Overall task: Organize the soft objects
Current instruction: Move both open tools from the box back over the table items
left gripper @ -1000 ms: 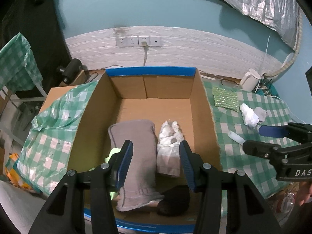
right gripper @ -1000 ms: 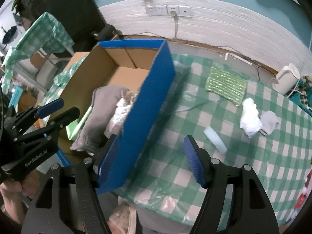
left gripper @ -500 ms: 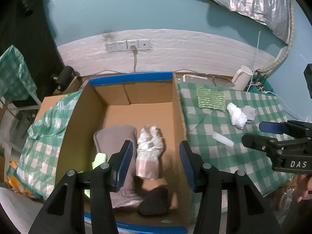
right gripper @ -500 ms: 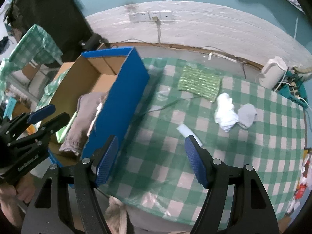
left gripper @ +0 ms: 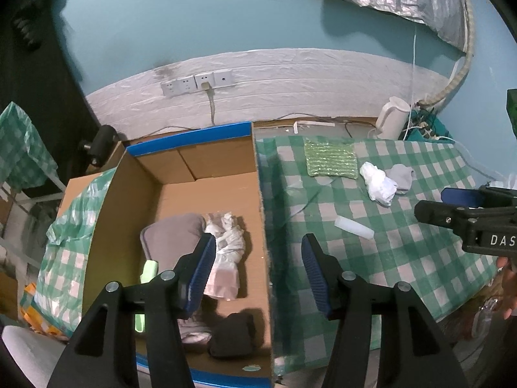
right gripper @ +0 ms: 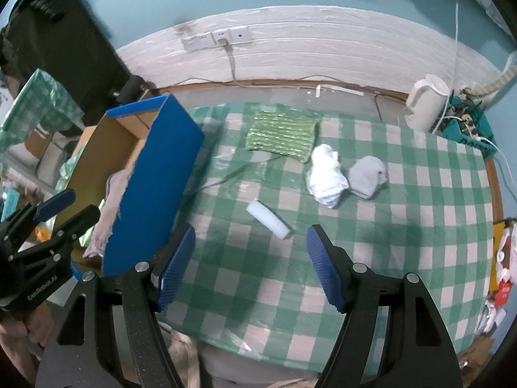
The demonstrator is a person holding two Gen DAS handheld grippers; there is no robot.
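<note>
Plain brown corrugated cardboard inside the box point(left gripper: 206, 194), matt, with smooth blue facing on the outside point(right gripper: 155, 181). Thin glossy plastic for the checked tablecloth point(right gripper: 404, 226), creased near its far edge. Soft matt knit for the grey cloth point(left gripper: 171, 236) and black cloth point(left gripper: 231, 333). Crinkled, shiny film on the green mat point(right gripper: 281, 135). Ribbed blue rubbery pads point(right gripper: 324, 274) on grainy matt black plastic arms, with bare metal rivets.
</note>
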